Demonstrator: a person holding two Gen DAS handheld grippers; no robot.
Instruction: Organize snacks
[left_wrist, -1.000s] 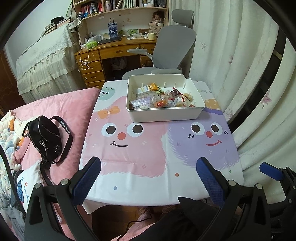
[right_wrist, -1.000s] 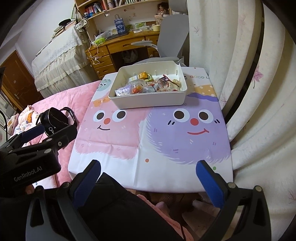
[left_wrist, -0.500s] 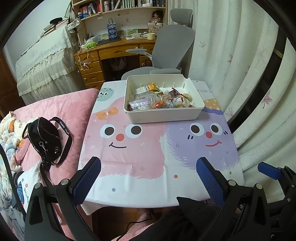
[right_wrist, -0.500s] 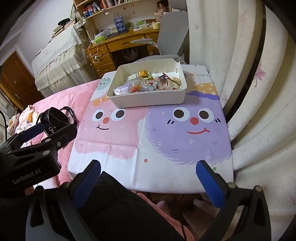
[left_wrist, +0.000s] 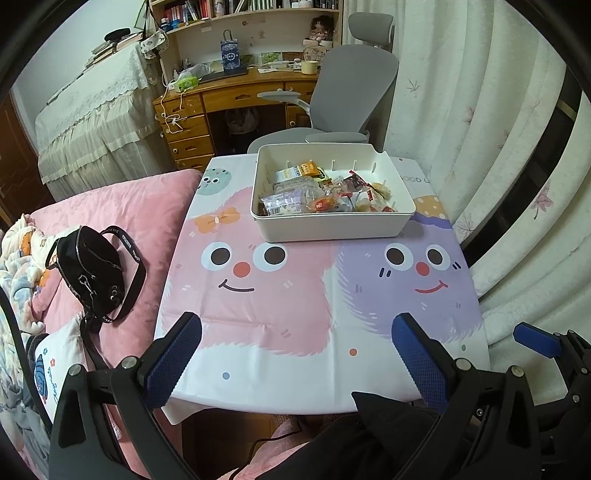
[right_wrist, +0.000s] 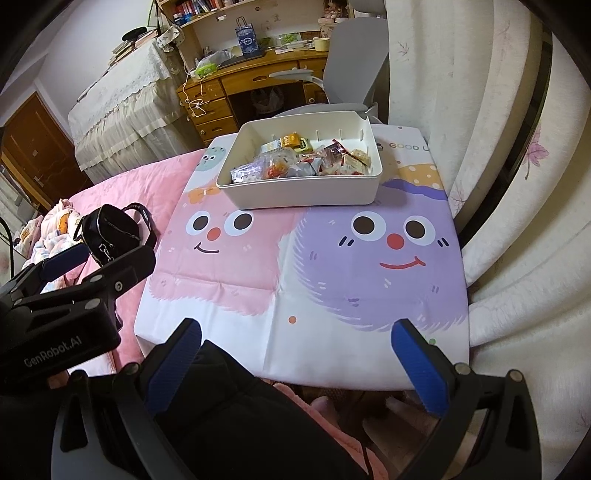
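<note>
A cream plastic bin (left_wrist: 334, 227) (right_wrist: 306, 194) sits at the far side of a small table, filled with several wrapped snacks (left_wrist: 325, 194) (right_wrist: 299, 164). The table cover (left_wrist: 280, 295) (right_wrist: 332, 266) shows a pink and a purple cartoon face. My left gripper (left_wrist: 297, 354) hangs open over the near table edge, nothing between its blue pads. My right gripper (right_wrist: 295, 363) is also open and empty, near the front edge. Both stand well short of the bin. The left gripper's body (right_wrist: 59, 295) shows at the left of the right wrist view.
A pink bed (left_wrist: 122, 214) with a black bag (left_wrist: 90, 273) lies left of the table. Curtains (left_wrist: 498, 147) hang close on the right. A grey office chair (left_wrist: 347, 96) and a wooden desk (left_wrist: 229, 107) stand behind the bin. Dark clothing (right_wrist: 236, 417) lies under the grippers.
Both views have shifted slightly; the bin sits a little higher in the frames than a second ago. Both grippers stay open and empty.
</note>
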